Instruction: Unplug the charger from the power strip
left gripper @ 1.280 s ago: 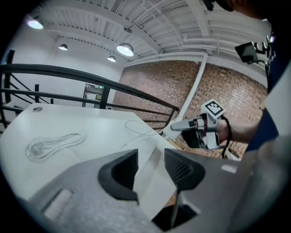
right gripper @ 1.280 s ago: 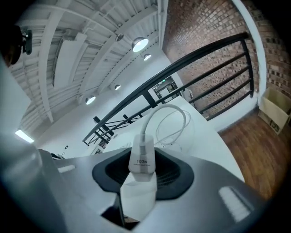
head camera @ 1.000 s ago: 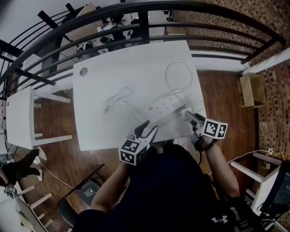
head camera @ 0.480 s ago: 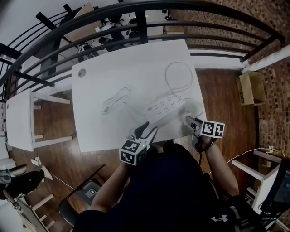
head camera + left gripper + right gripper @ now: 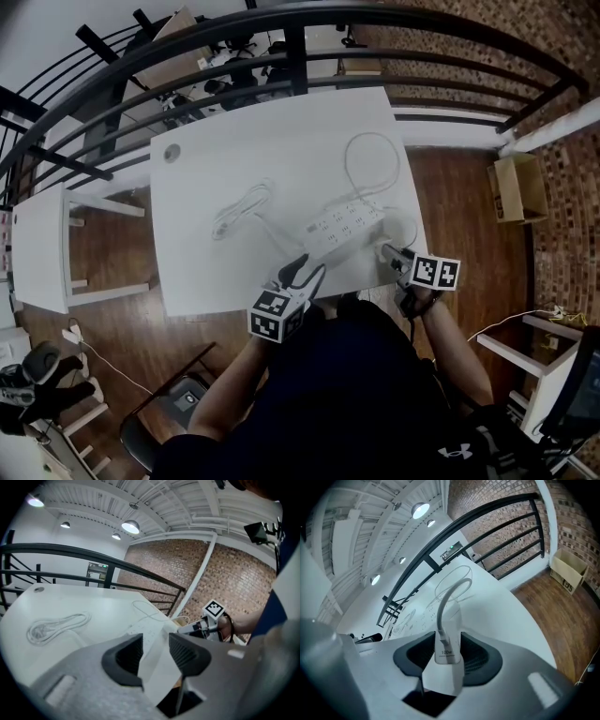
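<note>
The white power strip [image 5: 342, 223] lies on the white table [image 5: 234, 122], with its thin cord looping behind it [image 5: 370, 155]. The white charger block [image 5: 447, 656] stands off the strip, by the table's near right edge, its cable [image 5: 445, 602] arching up from it. My right gripper [image 5: 389, 253] has the charger between its jaws, which are opening; the pads [image 5: 480, 658] flank it without pressing. Left of it, my left gripper [image 5: 307, 270] hovers at the front edge, open and empty. Past its jaws the left gripper view shows the strip [image 5: 145, 630].
A loose coiled white cable [image 5: 239, 208] lies left of the strip. A black railing [image 5: 300, 56] runs behind the table. A cardboard box [image 5: 520, 187] sits on the wooden floor to the right, and a small white table [image 5: 42, 244] stands to the left.
My right gripper has come down and toward the table's near edge with the charger, away from the strip's end. The left gripper has stayed put.
</note>
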`<state>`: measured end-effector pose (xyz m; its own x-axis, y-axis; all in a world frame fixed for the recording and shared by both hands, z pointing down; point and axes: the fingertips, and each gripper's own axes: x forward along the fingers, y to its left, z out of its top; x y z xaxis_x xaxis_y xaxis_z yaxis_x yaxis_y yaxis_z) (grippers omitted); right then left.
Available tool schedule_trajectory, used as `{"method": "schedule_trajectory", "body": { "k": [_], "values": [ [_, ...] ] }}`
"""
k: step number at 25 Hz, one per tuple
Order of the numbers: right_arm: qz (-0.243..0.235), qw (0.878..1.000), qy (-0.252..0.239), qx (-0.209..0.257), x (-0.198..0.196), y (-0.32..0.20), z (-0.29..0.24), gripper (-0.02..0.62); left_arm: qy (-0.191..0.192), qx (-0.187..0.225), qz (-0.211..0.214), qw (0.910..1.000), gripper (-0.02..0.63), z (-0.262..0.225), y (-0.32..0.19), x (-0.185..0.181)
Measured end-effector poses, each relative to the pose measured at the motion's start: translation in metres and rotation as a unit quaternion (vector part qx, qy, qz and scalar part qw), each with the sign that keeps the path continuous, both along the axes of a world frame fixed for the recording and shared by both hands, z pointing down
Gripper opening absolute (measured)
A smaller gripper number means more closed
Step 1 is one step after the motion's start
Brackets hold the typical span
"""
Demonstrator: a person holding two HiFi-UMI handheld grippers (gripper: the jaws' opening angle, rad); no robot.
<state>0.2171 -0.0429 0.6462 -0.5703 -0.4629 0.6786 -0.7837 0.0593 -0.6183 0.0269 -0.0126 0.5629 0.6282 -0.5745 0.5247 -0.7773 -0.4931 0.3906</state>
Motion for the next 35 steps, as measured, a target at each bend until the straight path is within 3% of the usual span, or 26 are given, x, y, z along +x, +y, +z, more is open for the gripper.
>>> {"method": "schedule_trajectory", "body": {
  "k": [4,11,27,32,35],
  "values": [
    [0.0,1.0,0.029,0.003,0.003,-0.001,0.001,0.214,-0.001,0.001,0.0,1.0,0.176,0.001,0.001,-0.004],
    [0.023,0.996,0.082,0.007,0.024,-0.004,0.003,0.217,-0.002,0.0,-0.002,1.0,0.176,0.001,0.0,-0.004],
    [0.11,0.988,0.103,0.027,0.073,-0.005,-0.011,0.193,0.004,0.015,-0.001,0.9999,0.176,-0.009,0.001,0.002],
    [0.107,0.989,0.056,0.083,0.058,-0.018,-0.056,0.136,0.067,-0.001,-0.04,0.997,0.155,-0.039,-0.007,0.007],
    [0.09,0.987,0.037,0.126,0.035,-0.027,-0.097,0.101,0.086,0.024,-0.058,0.9943,0.128,-0.064,-0.015,0.008]
  ]
}}
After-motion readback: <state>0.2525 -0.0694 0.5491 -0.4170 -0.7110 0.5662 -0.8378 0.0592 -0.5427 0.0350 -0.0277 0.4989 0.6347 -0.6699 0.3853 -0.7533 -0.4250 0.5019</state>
